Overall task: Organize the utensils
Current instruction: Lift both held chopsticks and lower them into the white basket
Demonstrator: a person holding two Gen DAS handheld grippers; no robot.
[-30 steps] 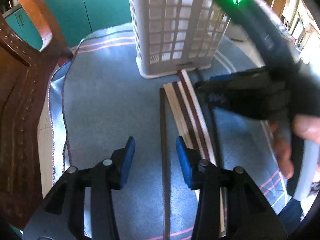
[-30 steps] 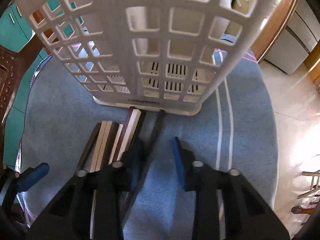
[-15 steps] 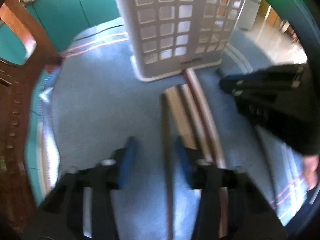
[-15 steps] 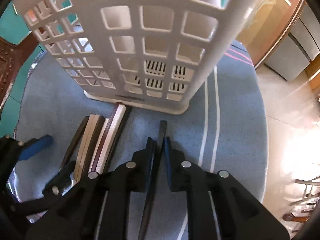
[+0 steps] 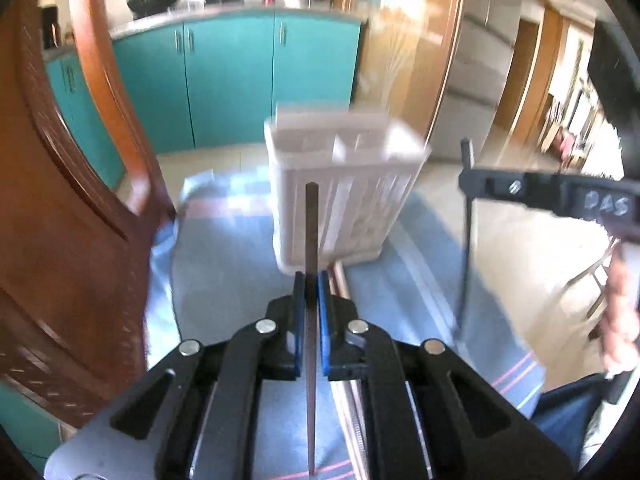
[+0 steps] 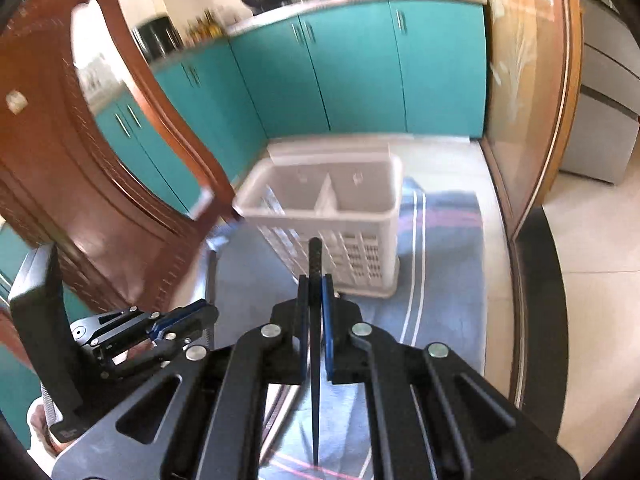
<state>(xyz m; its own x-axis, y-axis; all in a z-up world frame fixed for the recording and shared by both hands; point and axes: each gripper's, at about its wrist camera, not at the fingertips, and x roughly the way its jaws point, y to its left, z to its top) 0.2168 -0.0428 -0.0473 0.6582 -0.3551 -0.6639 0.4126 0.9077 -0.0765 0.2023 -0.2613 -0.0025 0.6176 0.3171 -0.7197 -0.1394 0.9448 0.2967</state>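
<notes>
On the worktop, a blue cloth (image 6: pixel 440 280) is spread, and beside it stands a brown wooden chair (image 6: pixel 80 200). On the cloth stands a white basket (image 6: pixel 344 208) with two compartments. Near its base, more sticks (image 5: pixel 340 276) lie flat on the cloth. The left gripper (image 5: pixel 311 296) has its fingers (image 5: pixel 325 320) clamped on a brown stick (image 5: pixel 311 232), lifted in front of the basket. The right gripper (image 6: pixel 315 300) has its fingers (image 6: pixel 329 320) clamped on a black stick (image 6: pixel 315 260), also raised before the basket.
</notes>
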